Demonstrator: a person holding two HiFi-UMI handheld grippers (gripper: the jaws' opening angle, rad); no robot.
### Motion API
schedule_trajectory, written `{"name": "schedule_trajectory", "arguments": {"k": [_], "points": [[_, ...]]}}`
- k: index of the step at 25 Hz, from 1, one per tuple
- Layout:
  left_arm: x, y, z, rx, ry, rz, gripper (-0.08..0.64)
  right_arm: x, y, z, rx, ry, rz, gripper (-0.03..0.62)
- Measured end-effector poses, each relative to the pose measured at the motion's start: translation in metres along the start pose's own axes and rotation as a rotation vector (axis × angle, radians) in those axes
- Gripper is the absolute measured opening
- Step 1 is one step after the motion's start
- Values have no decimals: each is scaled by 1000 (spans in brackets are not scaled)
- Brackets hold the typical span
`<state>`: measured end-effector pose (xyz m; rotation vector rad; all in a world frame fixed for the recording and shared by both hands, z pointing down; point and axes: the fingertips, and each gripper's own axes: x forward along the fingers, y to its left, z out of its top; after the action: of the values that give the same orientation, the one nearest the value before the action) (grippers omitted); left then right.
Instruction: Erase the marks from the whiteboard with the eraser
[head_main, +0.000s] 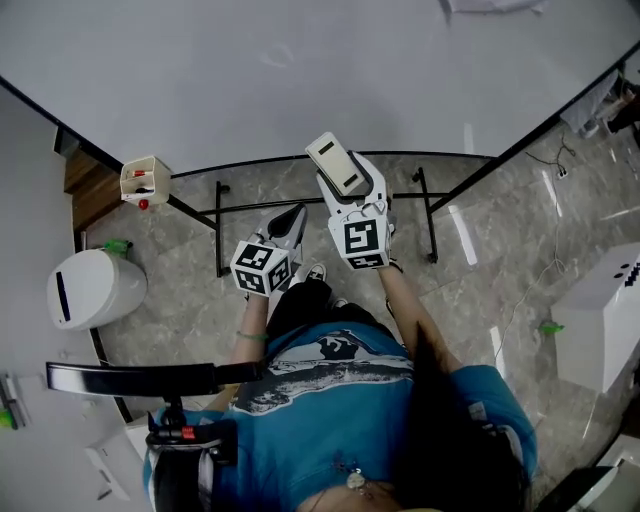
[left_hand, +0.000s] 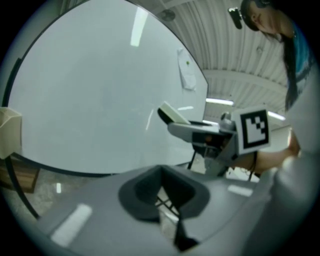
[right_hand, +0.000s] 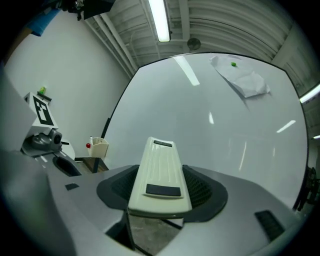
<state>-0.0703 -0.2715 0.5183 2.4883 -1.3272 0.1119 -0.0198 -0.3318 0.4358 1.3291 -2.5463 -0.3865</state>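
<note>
The whiteboard (head_main: 300, 70) fills the far half of the scene. I see no pen marks on it in any view, only streaks of reflected light, so I judge the wiping is either nearly done or not aimed yet. A white bin (head_main: 95, 288) stands on the floor at the near left.

My right gripper (head_main: 340, 178) is clamped on the eraser (head_main: 338, 166), which points up at the board's lower edge. The right gripper view shows it gripped by its long sides, with bare board behind it. It seems to hang just short of the surface, not pressing on it. My left gripper (head_main: 290, 222) sits lower and nearer, its jaws drawn together with nothing between them.

The next move calls for finding any remaining mark, then tilting the eraser's wiping face flat onto the board and pushing evenly.

A sheet of paper (right_hand: 242, 80) hangs at the board's far right under a green magnet (right_hand: 232, 64). A small pen box (head_main: 146, 180) clips on at the left.

I can read no brand or writing. The eraser has a dark blank patch, and each gripper's cube shows only black-and-white square patterns.
</note>
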Motion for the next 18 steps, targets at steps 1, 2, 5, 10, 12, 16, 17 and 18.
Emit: {"name": "schedule_trajectory", "arguments": {"k": [1,2,5,10,12,16,17,18], "points": [[0,-9,-4,0,7,-6,3,-12,1,-9,15,20,4,264],[0,-18,-8,0,14,-11,3,-25,2,-19,29,42,8,264],[-4,-40,-25,-5,44,-18,3,-57,9,-47,78,103,23,264],[-17,-68,-56,-22,95,-8,3,-94,28,-86,184,177,90,264],[-24,-77,-64,-28,110,1,3,-106,37,-97,217,205,114,264],[-37,-81,-69,-29,117,29,3,-120,54,-106,262,228,157,264],[-40,-81,-69,-28,117,36,3,-122,58,-106,272,228,168,264],[-43,-81,-69,-27,117,42,3,-124,61,-106,281,229,179,264]]}}
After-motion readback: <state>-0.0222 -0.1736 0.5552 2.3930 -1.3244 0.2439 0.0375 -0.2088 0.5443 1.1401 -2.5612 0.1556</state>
